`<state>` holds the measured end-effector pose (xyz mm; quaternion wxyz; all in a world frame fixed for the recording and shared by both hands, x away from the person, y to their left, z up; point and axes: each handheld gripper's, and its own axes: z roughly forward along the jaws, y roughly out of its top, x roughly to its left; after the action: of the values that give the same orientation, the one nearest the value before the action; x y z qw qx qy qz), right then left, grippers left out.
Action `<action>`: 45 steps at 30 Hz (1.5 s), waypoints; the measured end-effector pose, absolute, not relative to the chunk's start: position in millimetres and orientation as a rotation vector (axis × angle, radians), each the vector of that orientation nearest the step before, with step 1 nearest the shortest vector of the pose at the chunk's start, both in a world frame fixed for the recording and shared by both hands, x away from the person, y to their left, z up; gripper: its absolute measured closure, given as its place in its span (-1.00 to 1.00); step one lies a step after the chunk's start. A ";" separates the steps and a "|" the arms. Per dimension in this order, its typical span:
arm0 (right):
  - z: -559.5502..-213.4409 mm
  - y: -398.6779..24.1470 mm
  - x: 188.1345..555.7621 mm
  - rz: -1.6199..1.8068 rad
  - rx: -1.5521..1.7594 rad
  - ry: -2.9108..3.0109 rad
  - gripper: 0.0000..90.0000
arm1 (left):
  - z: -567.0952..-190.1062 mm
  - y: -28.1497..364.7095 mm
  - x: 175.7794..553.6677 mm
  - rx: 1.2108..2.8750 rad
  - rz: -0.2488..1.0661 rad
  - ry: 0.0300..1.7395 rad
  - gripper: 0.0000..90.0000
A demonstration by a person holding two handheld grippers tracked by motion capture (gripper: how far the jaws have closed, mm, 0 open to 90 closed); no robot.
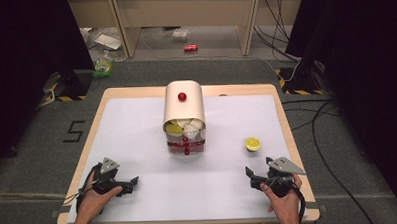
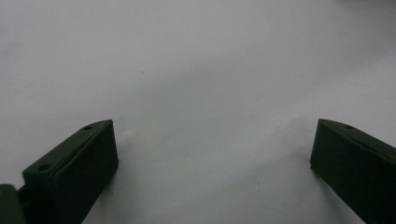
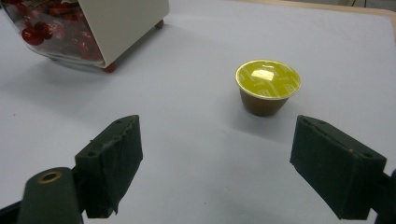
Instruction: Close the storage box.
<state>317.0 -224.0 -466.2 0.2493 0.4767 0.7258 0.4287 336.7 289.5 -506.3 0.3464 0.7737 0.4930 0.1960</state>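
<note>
I see a wooden-edged tabletop [image 1: 97, 113] covered almost to its rim by a white sheet [image 1: 137, 129]. A cream dispenser box [image 1: 184, 105] with a red knob stands on the sheet near the middle, toward the far side. A yellow-lidded capsule [image 1: 252, 144] sits upright on the sheet to its right, well apart from it.

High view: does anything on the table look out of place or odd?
One gold capsule stands alone on the white mat, apart from the dispenser that holds the other capsules. It is upright, foil top up, ahead of the open right gripper. Nothing looks spilled or damaged.
</note>
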 end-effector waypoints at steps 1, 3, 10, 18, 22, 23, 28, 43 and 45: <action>-466.7 -224.6 316.9 1.165 1.297 1.979 -0.62 | -506.3 289.6 336.7 2.008 0.508 1.279 -1.00; -468.1 -226.0 316.1 1.159 1.304 1.987 -0.62 | -506.3 289.6 336.7 2.008 0.508 1.279 -1.00; -471.8 -228.3 313.4 1.142 1.310 2.024 -0.62 | -506.3 289.6 336.7 2.008 0.509 1.279 -1.00; -475.1 -231.1 310.0 1.116 1.320 2.053 -0.62 | -506.3 289.6 336.7 2.007 0.508 1.279 -1.00; -476.8 -232.3 308.2 1.100 1.323 2.070 -0.62 | -506.3 289.6 336.7 2.008 0.508 1.279 -1.00; -477.3 -232.7 307.9 1.094 1.320 2.076 -0.62 | -506.3 289.6 336.7 2.008 0.509 1.279 -1.00; -479.7 -234.5 305.9 1.070 1.325 2.102 -0.62 | -506.3 289.6 336.7 2.008 0.509 1.279 -1.00; -486.4 -237.6 301.1 0.992 1.307 2.180 -0.62 | -506.3 289.5 336.7 2.009 0.509 1.279 -1.00; -487.3 -237.4 300.6 0.978 1.300 2.196 -0.62 | -506.3 289.5 336.7 2.008 0.509 1.279 -1.00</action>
<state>300.6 -237.4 -487.3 0.2028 0.4659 0.7868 0.3503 336.7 289.5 -506.3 0.3460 0.7739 0.4928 0.1962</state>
